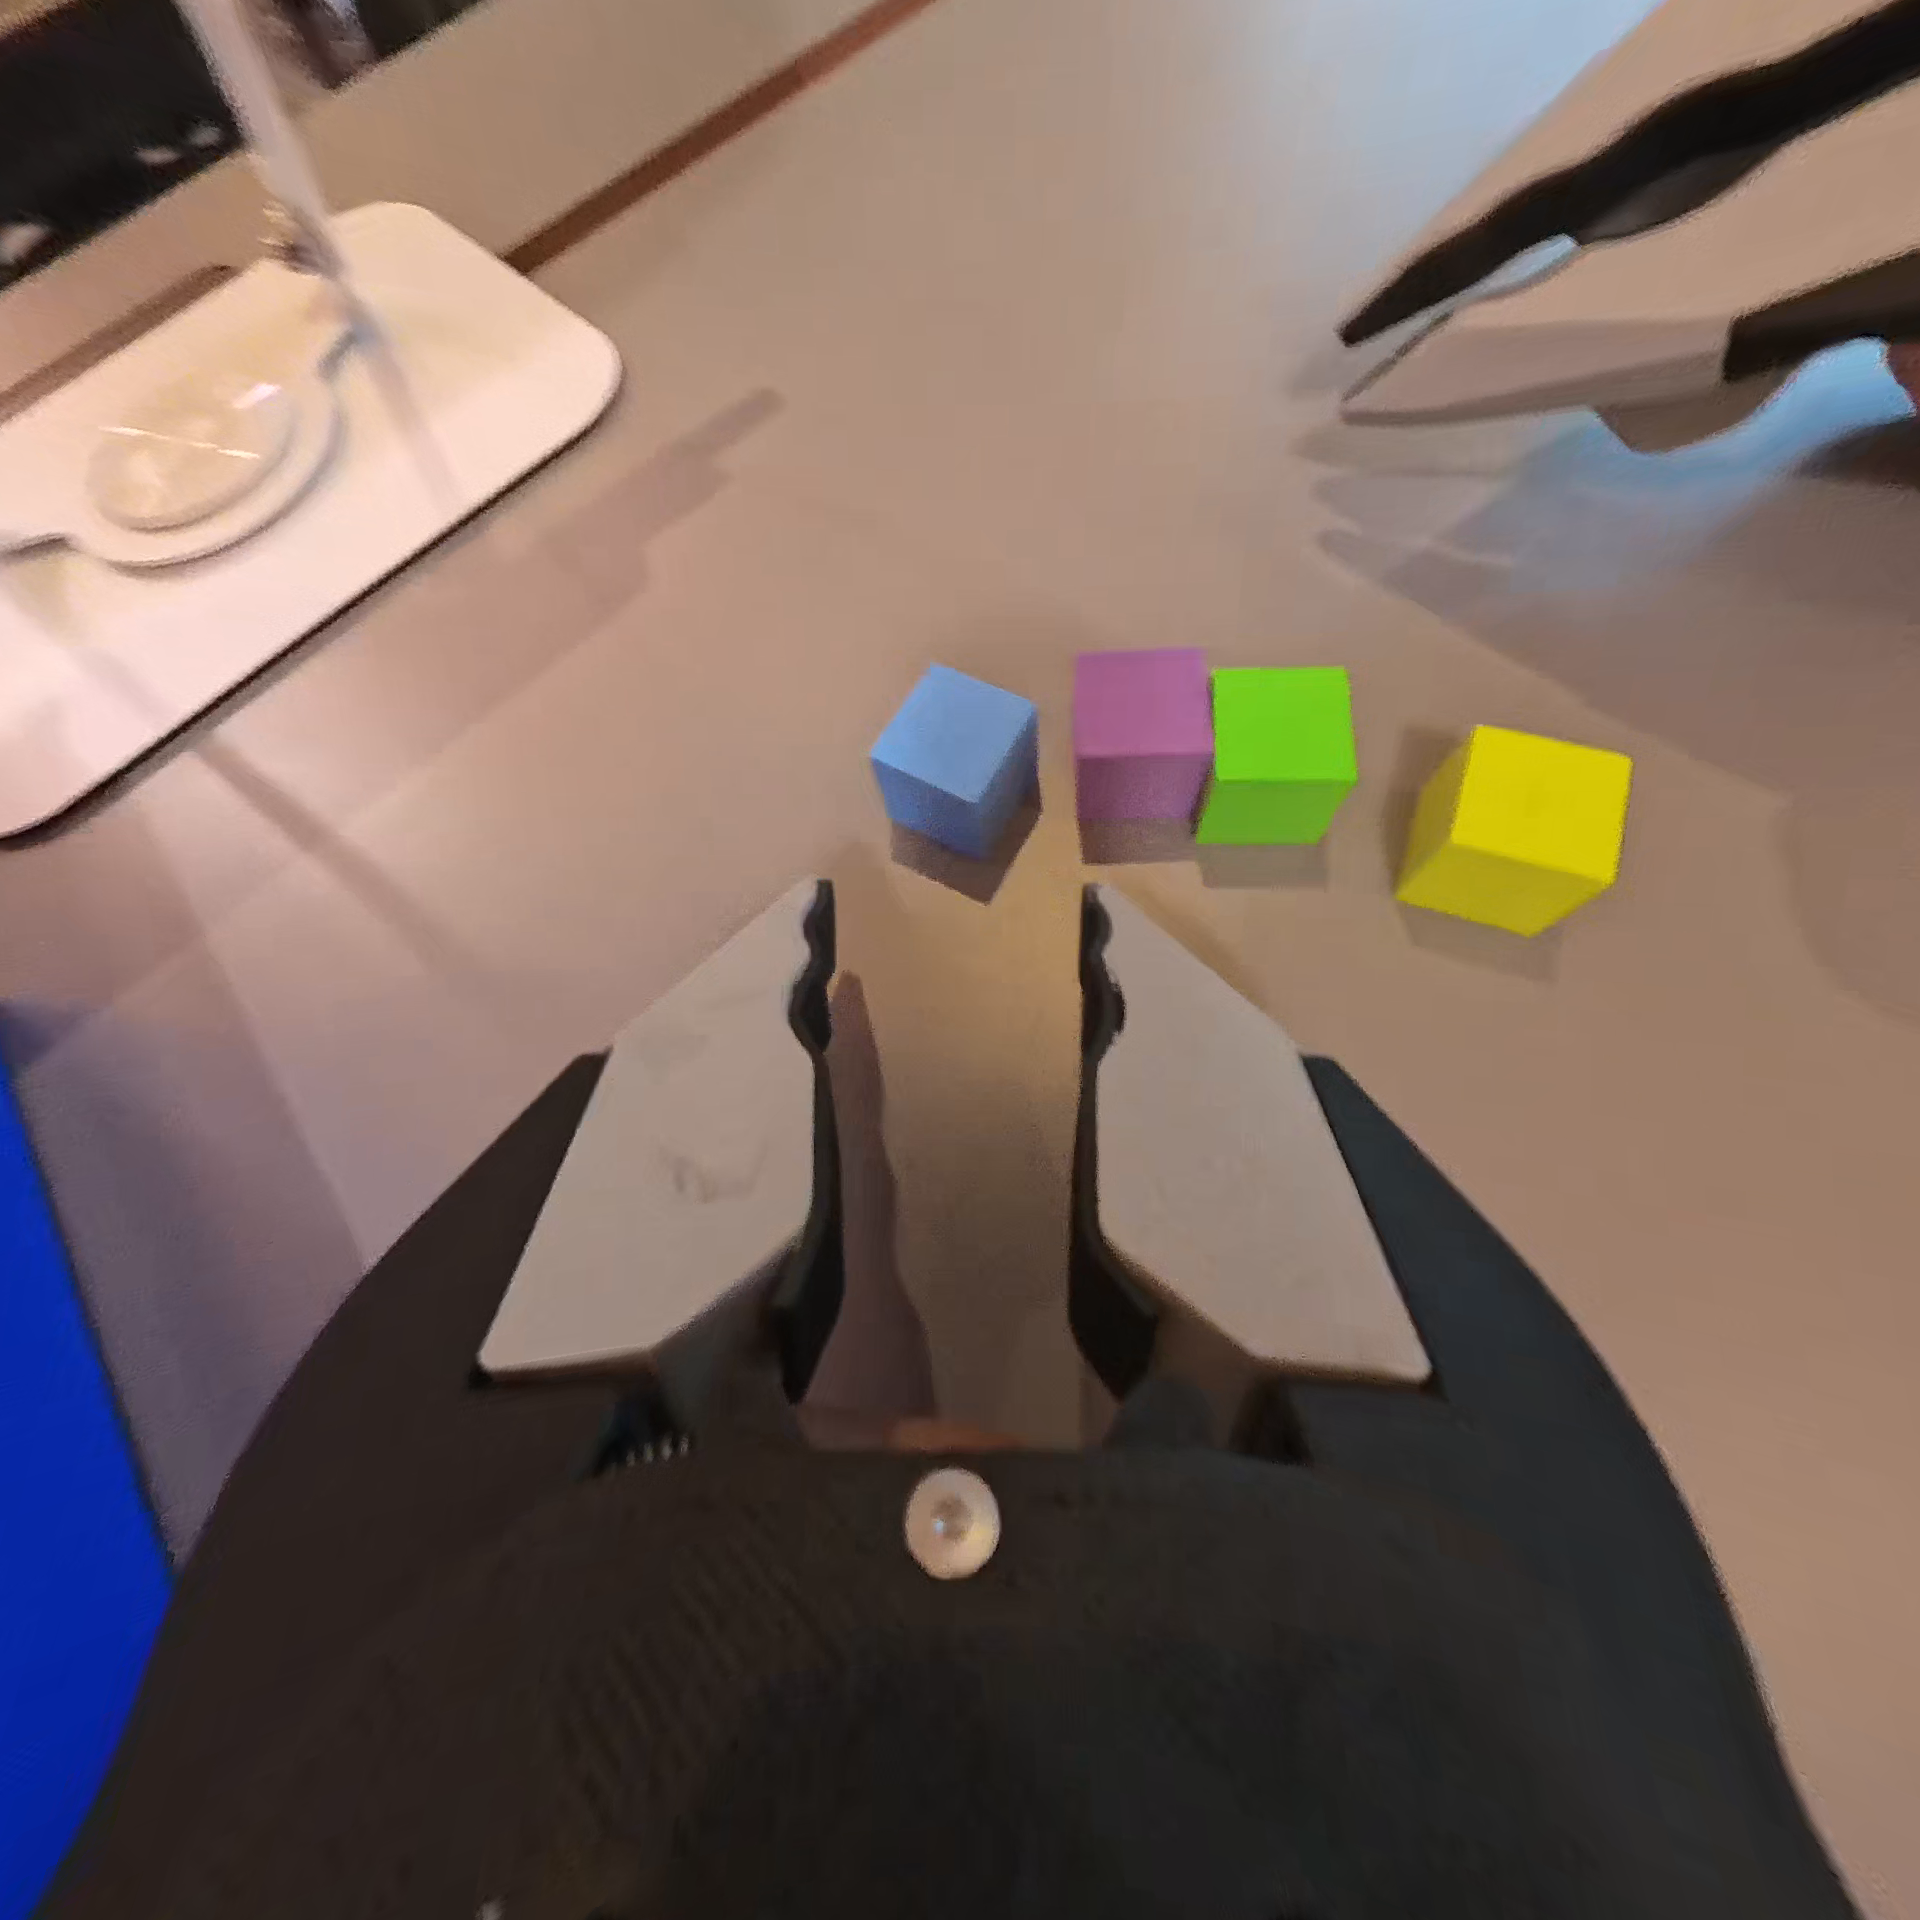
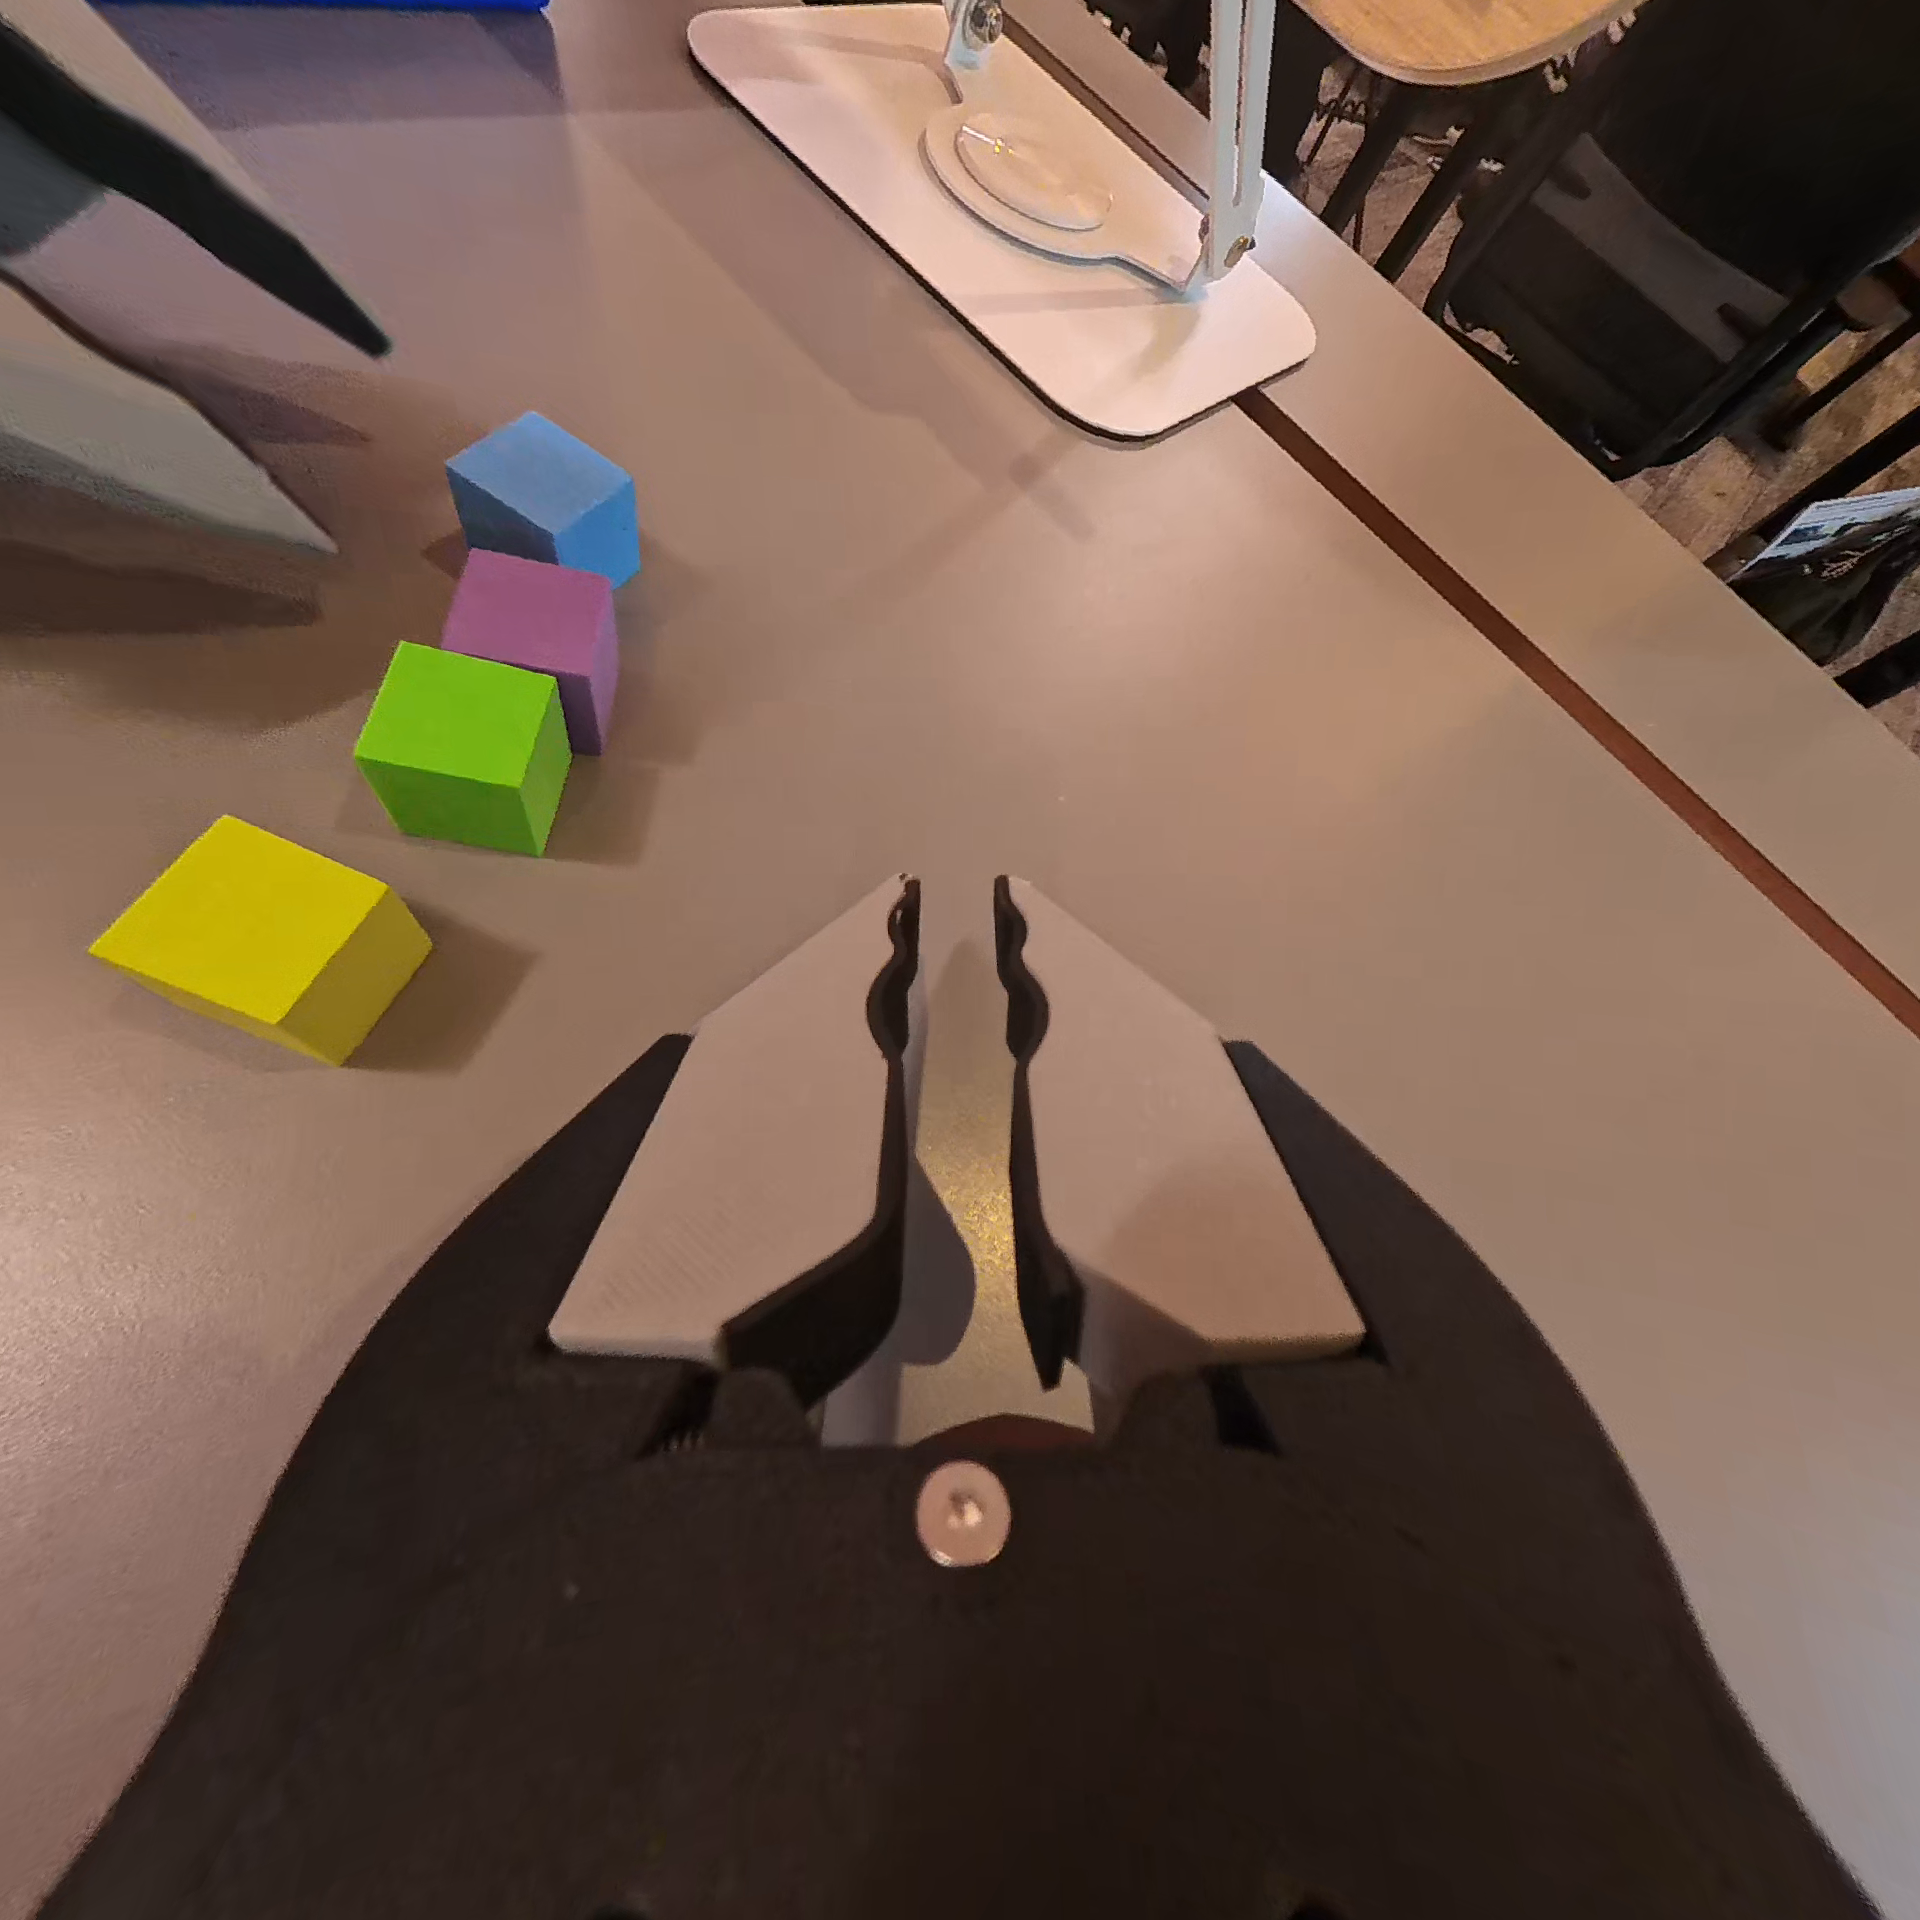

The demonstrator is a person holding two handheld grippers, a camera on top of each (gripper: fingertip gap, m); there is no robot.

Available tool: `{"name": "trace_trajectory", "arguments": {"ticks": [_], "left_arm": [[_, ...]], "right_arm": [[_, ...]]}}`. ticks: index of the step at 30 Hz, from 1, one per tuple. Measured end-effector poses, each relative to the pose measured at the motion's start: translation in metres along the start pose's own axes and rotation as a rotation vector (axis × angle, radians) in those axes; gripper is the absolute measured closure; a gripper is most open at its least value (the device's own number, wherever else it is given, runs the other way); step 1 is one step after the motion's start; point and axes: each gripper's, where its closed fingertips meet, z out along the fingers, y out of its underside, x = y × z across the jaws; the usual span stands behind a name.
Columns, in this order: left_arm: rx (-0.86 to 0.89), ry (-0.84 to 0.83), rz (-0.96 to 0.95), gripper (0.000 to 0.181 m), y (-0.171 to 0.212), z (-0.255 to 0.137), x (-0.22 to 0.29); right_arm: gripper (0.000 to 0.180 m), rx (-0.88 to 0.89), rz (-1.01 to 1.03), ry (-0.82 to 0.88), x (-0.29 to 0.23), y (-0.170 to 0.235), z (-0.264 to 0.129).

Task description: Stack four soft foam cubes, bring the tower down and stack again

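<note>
Four foam cubes lie unstacked in a row on the table (image 1: 1039,312) at mid-frame: blue cube (image 1: 956,758), purple cube (image 1: 1138,732) touching the green cube (image 1: 1280,750), yellow cube (image 1: 1512,826) apart. The left gripper (image 1: 956,909) gapes empty just before them. The right gripper (image 2: 956,888), narrowly parted, holds nothing. A white lamp base (image 2: 997,208) sits upper right in the right wrist view.

Both wrist cameras look down along their tongs, sharing the cubes (image 1: 1143,748) from opposite sides.
</note>
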Motion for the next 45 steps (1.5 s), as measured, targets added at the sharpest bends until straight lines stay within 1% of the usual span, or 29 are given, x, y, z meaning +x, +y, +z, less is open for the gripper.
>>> {"name": "trace_trajectory", "arguments": {"ticks": [2, 4, 6, 7, 9, 11, 12, 14, 17, 19, 22, 26, 29, 33, 37, 42, 45], "left_arm": [[-0.019, 0.029, 0.059, 0.135, -0.001, 0.008, -0.001], [-0.051, 0.032, 0.125, 0.130, -0.001, 0.018, -0.006], [-0.070, 0.014, 0.148, 0.121, -0.006, 0.027, -0.014], [-0.084, 0.018, 0.147, 0.121, -0.007, 0.031, -0.017], [-0.104, 0.074, 0.129, 0.128, -0.009, 0.037, -0.016], [-0.108, 0.158, 0.117, 0.153, -0.008, 0.038, -0.009], [-0.102, 0.172, 0.112, 0.154, -0.007, 0.037, -0.008], [-0.093, 0.209, 0.101, 0.154, -0.003, 0.031, -0.005], [-0.120, 0.298, 0.099, 0.155, 0.010, 0.011, 0.009], [-0.148, 0.365, 0.134, 0.155, 0.021, -0.007, 0.021], [-0.157, 0.405, 0.188, 0.155, 0.035, -0.025, 0.032], [-0.087, 0.487, 0.227, 0.155, 0.041, -0.037, 0.055], [-0.098, 0.466, 0.294, 0.155, 0.040, -0.037, 0.060], [-0.088, 0.447, 0.327, 0.154, 0.035, -0.032, 0.066], [-0.074, 0.400, 0.350, 0.143, 0.030, -0.029, 0.065], [-0.084, 0.417, 0.374, 0.140, 0.032, -0.032, 0.072], [-0.075, 0.424, 0.371, 0.129, 0.031, -0.039, 0.071]], "right_arm": [[0.168, 0.001, 0.000, -0.010, -0.001, 0.000, 0.001], [0.168, 0.000, 0.003, -0.019, -0.001, -0.001, 0.002], [0.168, 0.004, 0.006, -0.025, -0.001, -0.001, 0.002], [0.168, 0.007, 0.008, -0.028, -0.002, -0.002, 0.001], [0.168, 0.013, 0.013, -0.038, -0.002, -0.002, 0.001], [0.168, 0.015, 0.019, -0.046, -0.002, -0.002, 0.001], [0.168, 0.017, 0.021, -0.050, -0.003, -0.002, 0.000], [0.168, 0.021, 0.024, -0.057, -0.003, -0.003, 0.000], [0.168, 0.021, 0.023, -0.061, -0.004, -0.002, 0.000], [0.168, 0.018, 0.017, -0.059, -0.004, -0.002, 0.000], [0.167, 0.011, -0.002, -0.056, -0.006, -0.001, 0.001], [0.166, 0.006, -0.026, -0.042, -0.007, -0.001, 0.001], [0.165, 0.009, -0.024, -0.036, -0.006, -0.001, 0.000], [0.165, 0.009, -0.011, -0.044, -0.005, -0.001, 0.001], [0.164, 0.006, -0.013, -0.050, -0.006, 0.000, 0.001], [0.164, 0.004, -0.024, -0.054, -0.008, 0.000, 0.001], [0.164, 0.010, -0.013, -0.055, -0.007, -0.001, 0.000]]}}
